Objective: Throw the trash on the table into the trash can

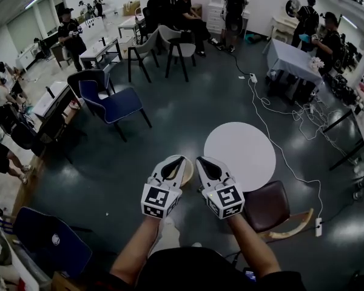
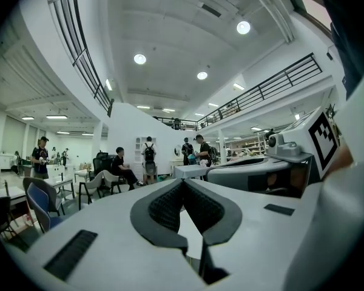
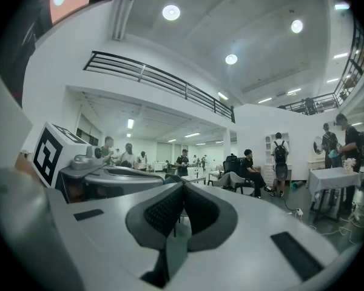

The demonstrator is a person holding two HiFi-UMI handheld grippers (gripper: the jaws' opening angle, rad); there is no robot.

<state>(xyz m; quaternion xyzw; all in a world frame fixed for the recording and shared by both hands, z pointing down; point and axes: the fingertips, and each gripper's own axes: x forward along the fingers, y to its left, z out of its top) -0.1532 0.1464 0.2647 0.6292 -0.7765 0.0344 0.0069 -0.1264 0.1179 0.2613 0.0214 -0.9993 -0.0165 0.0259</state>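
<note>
Far left in the head view, a blue chair (image 1: 112,105) stands on the dark floor, well apart from both hands. Nearer the middle, the left gripper (image 1: 179,160) is held level with a tan round rim (image 1: 188,173) showing just under its tip. What that rim belongs to I cannot tell. Its own view shows the left gripper (image 2: 183,183) with its ribbed pads closed tip to tip on nothing, the right gripper's marker cube (image 2: 322,136) just beside it. Only here does the railed gallery (image 2: 273,85) appear under the ceiling lights.

The right gripper (image 1: 201,161) sits just beside its twin. In its own view the right gripper (image 3: 182,185) is likewise pinched closed and empty.

The round white table (image 1: 239,155) lies just right of it and a little farther off, seen only from the head, and no trash can be made out on it. A brown chair (image 1: 268,205) is near it, a white cable (image 1: 273,135) trailing past.
</note>
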